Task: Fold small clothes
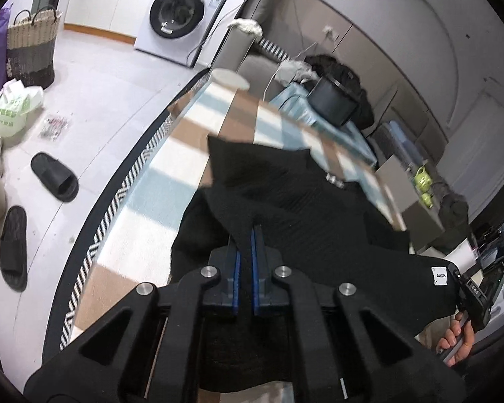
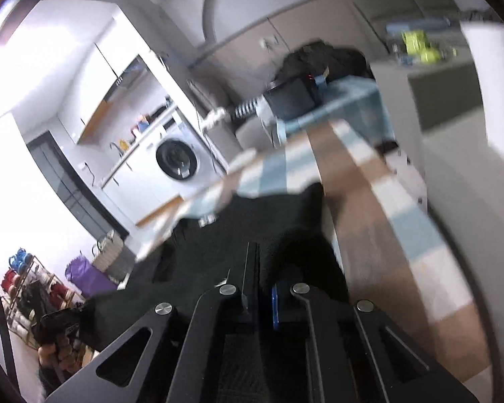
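Garment: one black ribbed knit garment (image 1: 285,194), soft and creased, lying over the striped table and lifted at its near edge; a small white woven label (image 1: 439,276) sits at one corner and a small silvery metal piece (image 1: 334,178) near its far edge.
Left gripper: left gripper (image 1: 246,235), black frame with blue-edged pads, jaws pressed together on a fold of the knit.
Right gripper: right gripper (image 2: 257,262), same black build, jaws drawn together with black knit bunched over them; the blur makes the pinch likely rather than certain.
Hand: a person's hand (image 1: 458,339) grips the right gripper's handle at the garment's labelled corner.
Table: long table (image 1: 144,201) under a cloth of broad brown, white and pale-blue blocks, edged with black-and-white zigzag trim.
Beyond the table: one dark square-sided container (image 1: 332,104) with a dark heap behind it.
Floor: pale tiles (image 1: 117,100); two black rubber slide sandals (image 1: 53,176), apart from each other; one white and green plastic bag (image 1: 13,107).
Basket: one woven two-tone basket (image 1: 32,47), beige above, dark below, with loop handles.
Machine: one white front-loading washing machine (image 1: 179,16) with a round dark door.
Mugs: two lime-green mugs (image 1: 423,176) on a grey shelf.
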A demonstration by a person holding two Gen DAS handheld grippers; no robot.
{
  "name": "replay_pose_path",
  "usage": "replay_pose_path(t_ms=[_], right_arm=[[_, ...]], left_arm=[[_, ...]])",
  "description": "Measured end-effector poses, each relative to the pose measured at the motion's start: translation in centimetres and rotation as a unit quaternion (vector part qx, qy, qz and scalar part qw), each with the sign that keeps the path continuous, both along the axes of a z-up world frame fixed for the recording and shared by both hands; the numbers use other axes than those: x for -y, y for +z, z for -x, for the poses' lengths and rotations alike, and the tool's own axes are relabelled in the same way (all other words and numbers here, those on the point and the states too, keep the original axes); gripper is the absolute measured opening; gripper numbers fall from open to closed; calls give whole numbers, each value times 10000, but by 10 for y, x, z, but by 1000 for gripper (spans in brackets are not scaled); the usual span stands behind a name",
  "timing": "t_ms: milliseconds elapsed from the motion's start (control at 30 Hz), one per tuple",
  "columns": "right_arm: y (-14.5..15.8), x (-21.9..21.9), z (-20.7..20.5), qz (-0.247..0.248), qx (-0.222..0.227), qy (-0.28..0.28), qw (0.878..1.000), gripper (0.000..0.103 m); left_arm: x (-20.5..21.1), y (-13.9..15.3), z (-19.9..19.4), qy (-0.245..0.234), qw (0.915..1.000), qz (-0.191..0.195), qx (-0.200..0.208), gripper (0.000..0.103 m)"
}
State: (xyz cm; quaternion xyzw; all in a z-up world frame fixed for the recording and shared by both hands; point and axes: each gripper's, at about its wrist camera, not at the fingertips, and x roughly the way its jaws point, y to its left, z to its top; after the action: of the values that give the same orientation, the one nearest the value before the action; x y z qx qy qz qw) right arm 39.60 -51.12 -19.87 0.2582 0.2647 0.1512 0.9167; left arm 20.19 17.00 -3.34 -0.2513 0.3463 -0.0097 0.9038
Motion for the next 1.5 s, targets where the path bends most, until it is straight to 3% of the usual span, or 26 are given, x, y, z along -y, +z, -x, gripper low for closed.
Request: replay_pose_path(t_ms=[67, 133, 233, 300, 367, 400, 433, 567, 767, 867, 1033, 1167, 1367, 1500], right_arm=[[2, 1, -7, 91, -36, -147, 9998, 5], [-6, 2, -18, 205, -338, -272, 9988, 5], [-32, 5, -33, 132, -1011, -336, 9942, 6], [-48, 11, -34, -118, -1395, -316, 9897, 10], [-55, 22, -25, -387, -1496, -310, 9875, 22], [-57, 29, -19, -544, -1474, -344, 9870, 35], [-59, 38, -7, -729, -1391, -389, 9868, 42], [-63, 52, 23, -1048, -1384, -232, 9845, 42], [-67, 49, 55, -1087, -1589, -21, 9813, 47], [-67, 47, 62, -1041, -1437, -77, 9841, 54], [-74, 47, 47, -981, -1467, -37, 9843, 54], [-84, 40, 30, -1272, -1417, 310, 9812, 54], [-74, 31, 39, -1408, -1064, 836, 9807, 55], [-68, 27, 41, -1368, -995, 833, 9821, 54]], left_arm=[[-3, 4, -4, 37, 10000, -45, 36, 3], [-8, -2, -15, 30, 9999, -97, -40, 3], [-12, -23, -28, 4, 9989, -29, -465, 3], [-11, -31, -28, 12, 9978, -152, -647, 5], [-12, -36, -23, -39, 9973, -120, -730, 14], [-13, -38, -19, -30, 9971, -113, -752, 18], [-15, -39, -16, -17, 9969, -102, -775, 25], [-22, -44, 0, 56, 9959, 60, -904, 44], [-27, -48, 24, 74, 9946, 235, -1011, 45], [-25, -48, 29, 35, 9947, 278, -985, 47], [-21, -52, 31, -25, 9942, 335, -1019, 47], [-17, -56, 34, -40, 9935, 374, -1071, 47], [-16, -65, 37, -85, 9918, 454, -1188, 48], [-15, -67, 30, -78, 9920, 544, -1134, 48]])
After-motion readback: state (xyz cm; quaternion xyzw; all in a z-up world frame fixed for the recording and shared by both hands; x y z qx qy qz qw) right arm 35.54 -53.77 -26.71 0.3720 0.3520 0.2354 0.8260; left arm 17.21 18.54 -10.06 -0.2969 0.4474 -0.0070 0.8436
